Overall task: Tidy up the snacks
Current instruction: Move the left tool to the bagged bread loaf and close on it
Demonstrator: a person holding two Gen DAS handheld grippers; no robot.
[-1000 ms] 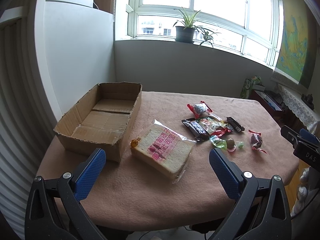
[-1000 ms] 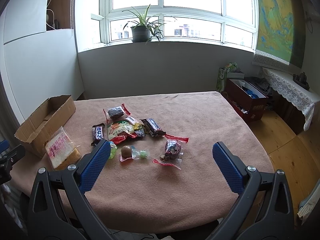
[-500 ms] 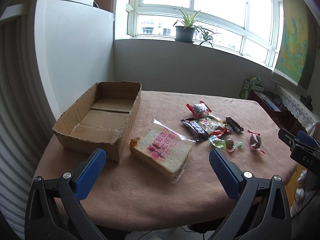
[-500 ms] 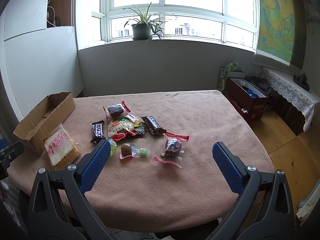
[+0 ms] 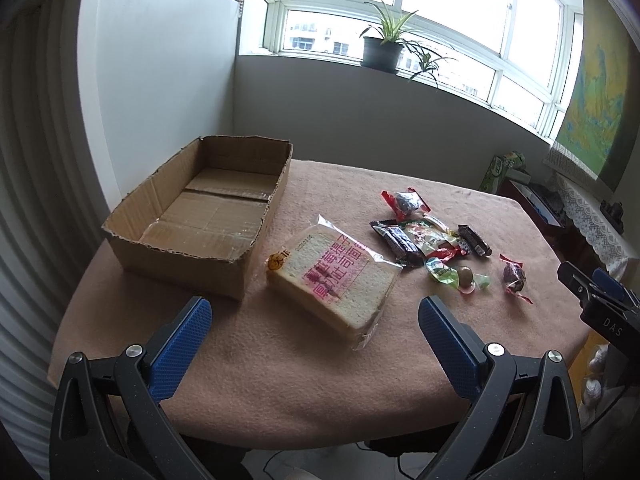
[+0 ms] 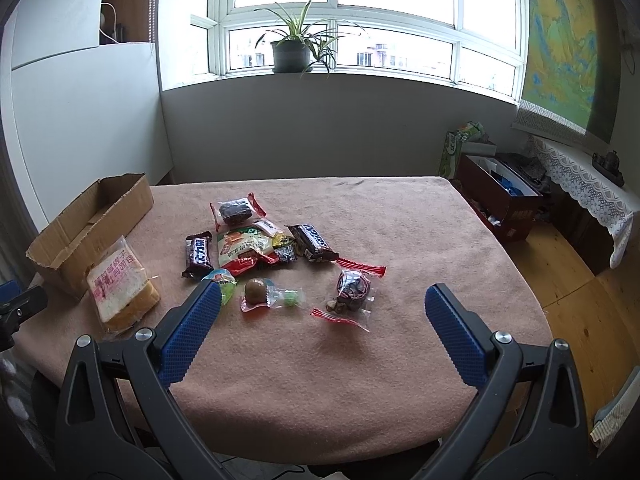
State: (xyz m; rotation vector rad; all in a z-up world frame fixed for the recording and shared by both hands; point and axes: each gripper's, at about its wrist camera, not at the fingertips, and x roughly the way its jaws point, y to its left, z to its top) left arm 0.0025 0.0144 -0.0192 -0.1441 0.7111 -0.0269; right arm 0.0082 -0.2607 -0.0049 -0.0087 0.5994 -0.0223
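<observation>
An empty cardboard box (image 5: 208,208) stands at the table's left; it also shows in the right wrist view (image 6: 84,228). A bagged sliced bread loaf (image 5: 336,280) lies beside it, and shows in the right wrist view (image 6: 120,288). Several wrapped snacks lie in a pile (image 6: 256,244), with a dark candy bar (image 6: 314,243), a round brown sweet (image 6: 258,292) and a dark wrapped sweet (image 6: 352,292) nearby. My left gripper (image 5: 316,344) is open and empty above the near table edge, before the bread. My right gripper (image 6: 322,336) is open and empty before the sweets.
The table is covered by a pinkish-brown cloth (image 6: 400,232). A potted plant (image 6: 292,52) sits on the windowsill. A red box with clutter (image 6: 500,200) stands on the floor to the right. A lace-covered shelf (image 6: 580,176) runs along the right wall.
Both grippers have drifted slightly; the views shifted a little, with the table contents lying as before. Both stay open.
</observation>
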